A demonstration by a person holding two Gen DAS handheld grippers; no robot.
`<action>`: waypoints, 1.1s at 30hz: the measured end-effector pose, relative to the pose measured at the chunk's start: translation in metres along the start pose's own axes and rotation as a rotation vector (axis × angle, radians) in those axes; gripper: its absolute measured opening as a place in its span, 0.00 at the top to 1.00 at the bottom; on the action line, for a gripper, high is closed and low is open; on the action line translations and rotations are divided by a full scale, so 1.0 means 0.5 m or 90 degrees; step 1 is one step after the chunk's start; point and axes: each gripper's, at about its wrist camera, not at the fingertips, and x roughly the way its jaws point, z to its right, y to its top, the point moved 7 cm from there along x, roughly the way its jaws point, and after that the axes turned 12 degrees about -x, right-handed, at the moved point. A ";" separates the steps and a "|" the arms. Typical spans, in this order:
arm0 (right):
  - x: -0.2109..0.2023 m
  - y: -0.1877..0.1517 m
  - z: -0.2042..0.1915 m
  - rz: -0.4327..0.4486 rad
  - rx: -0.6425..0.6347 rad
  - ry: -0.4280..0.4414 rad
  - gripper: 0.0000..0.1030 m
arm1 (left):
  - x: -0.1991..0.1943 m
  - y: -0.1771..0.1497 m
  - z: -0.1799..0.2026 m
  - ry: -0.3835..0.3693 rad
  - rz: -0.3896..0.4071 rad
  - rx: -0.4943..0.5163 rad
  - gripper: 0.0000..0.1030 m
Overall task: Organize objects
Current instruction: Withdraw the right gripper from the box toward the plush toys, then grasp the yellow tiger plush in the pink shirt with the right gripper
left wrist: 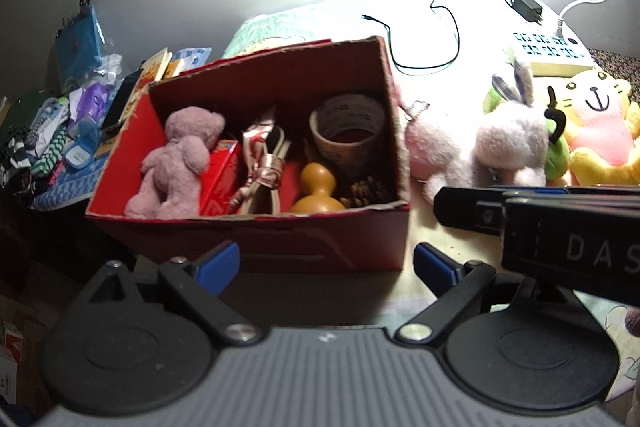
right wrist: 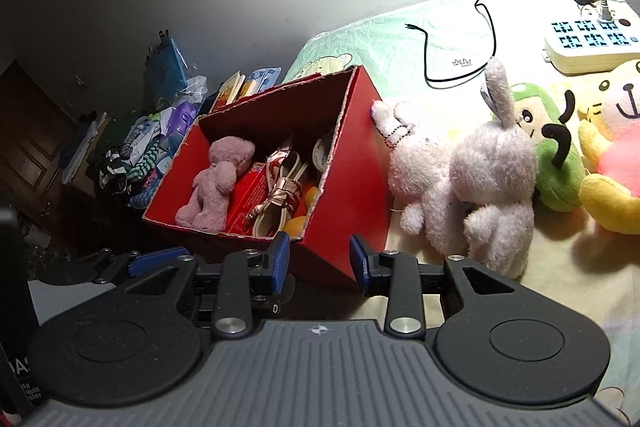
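An open red cardboard box (left wrist: 256,243) stands on the bed. Inside it are a pink teddy bear (left wrist: 180,163), a small red carton (left wrist: 222,175), a bundled cord (left wrist: 266,171), a tape roll (left wrist: 348,135), an orange wooden gourd (left wrist: 318,191) and a pine cone (left wrist: 366,189). My left gripper (left wrist: 326,265) is open just in front of the box's near wall, nothing between its fingers. My right gripper (right wrist: 320,253) is open at the box's (right wrist: 352,195) near right corner, holding nothing. A pale rabbit plush (right wrist: 492,179) lies right of the box.
A pink plush (right wrist: 416,163), a green plush (right wrist: 552,147) and a yellow cat plush (right wrist: 616,155) lie on the bed at right. A power strip (right wrist: 592,43) and black cable (right wrist: 492,27) sit behind them. Clothes and packets (left wrist: 68,131) are piled to the left.
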 end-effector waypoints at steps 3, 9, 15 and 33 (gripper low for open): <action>-0.011 -0.012 0.019 -0.004 0.006 0.001 0.65 | 0.000 -0.008 0.025 0.001 -0.005 0.007 0.08; -0.027 -0.034 0.062 -0.012 0.021 -0.007 0.65 | 0.011 -0.021 0.067 0.000 -0.018 0.019 0.08; -0.044 -0.046 0.106 -0.011 0.041 -0.025 0.64 | 0.018 -0.031 0.110 -0.006 -0.026 0.034 0.08; -0.069 -0.087 0.236 -0.017 0.114 -0.062 0.64 | 0.039 -0.072 0.229 -0.080 -0.051 0.088 0.08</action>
